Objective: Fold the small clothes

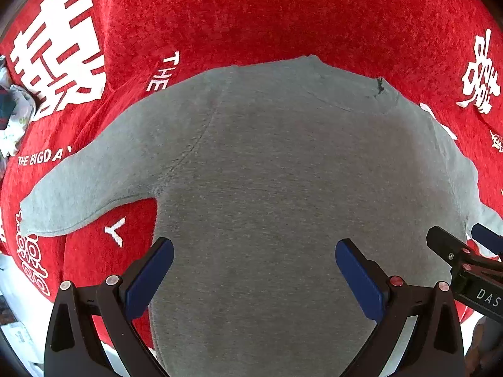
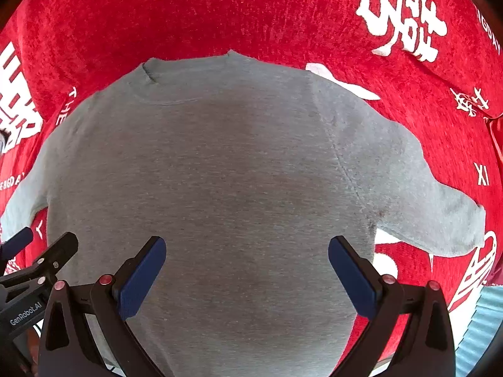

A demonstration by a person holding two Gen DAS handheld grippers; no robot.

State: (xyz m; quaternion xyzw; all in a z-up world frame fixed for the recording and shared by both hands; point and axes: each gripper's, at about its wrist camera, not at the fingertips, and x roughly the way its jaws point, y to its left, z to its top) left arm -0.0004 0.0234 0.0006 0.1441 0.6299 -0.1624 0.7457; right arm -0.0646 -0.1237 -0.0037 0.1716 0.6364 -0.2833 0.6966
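A small grey long-sleeved top lies flat and spread out on a red cloth, neck at the far end, sleeves out to both sides. My left gripper hovers open over the lower left part of its body, nothing between the blue pads. My right gripper hangs open above the lower right part, likewise holding nothing. The right gripper shows at the right edge of the left wrist view; the left gripper shows at the left edge of the right wrist view.
The red cloth with white printed characters covers the whole surface. A crumpled patterned garment lies at the far left. A pale blue ribbed surface shows beyond the cloth's right corner.
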